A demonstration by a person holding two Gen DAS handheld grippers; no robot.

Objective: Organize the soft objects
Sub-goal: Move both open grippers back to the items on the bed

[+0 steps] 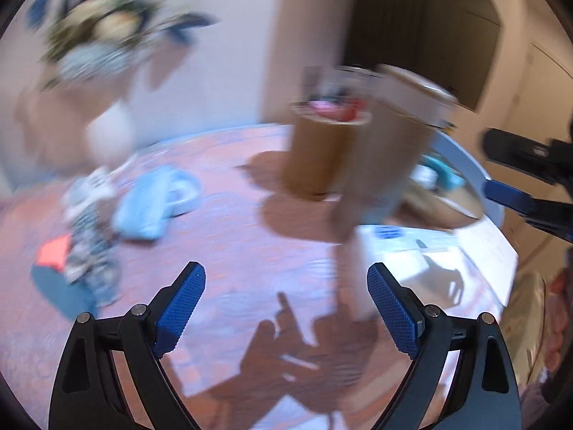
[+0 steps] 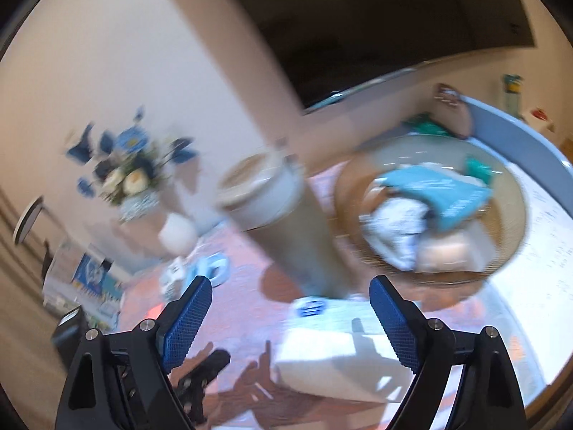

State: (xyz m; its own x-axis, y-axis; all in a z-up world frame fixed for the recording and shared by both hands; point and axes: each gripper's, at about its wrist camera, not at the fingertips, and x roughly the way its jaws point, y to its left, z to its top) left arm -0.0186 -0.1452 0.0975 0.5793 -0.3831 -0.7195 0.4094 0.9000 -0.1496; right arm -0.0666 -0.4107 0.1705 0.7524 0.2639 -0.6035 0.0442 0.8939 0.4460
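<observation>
Both views are motion-blurred. My left gripper (image 1: 286, 304) is open with nothing between its blue pads, above a red patterned tablecloth (image 1: 232, 251). To its left lie a light blue cloth (image 1: 150, 200) and a black-and-white patterned cloth (image 1: 89, 251). My right gripper (image 2: 290, 319) is also open and empty. Beyond it to the right stands a round woven basket (image 2: 349, 197) holding a teal cloth (image 2: 440, 190), a white patterned cloth (image 2: 397, 229) and a beige piece (image 2: 447, 251). The right gripper's blue finger (image 1: 515, 197) shows at the left wrist view's right edge.
Tall cardboard tubes (image 1: 322, 150) (image 2: 286, 222) stand mid-table between the cloths and the basket (image 1: 422, 200). A white box (image 2: 322, 351) lies near the front. A flower vase (image 2: 129, 172) and a white round pot (image 2: 179, 233) stand at the back left. An orange item (image 1: 53, 254) lies far left.
</observation>
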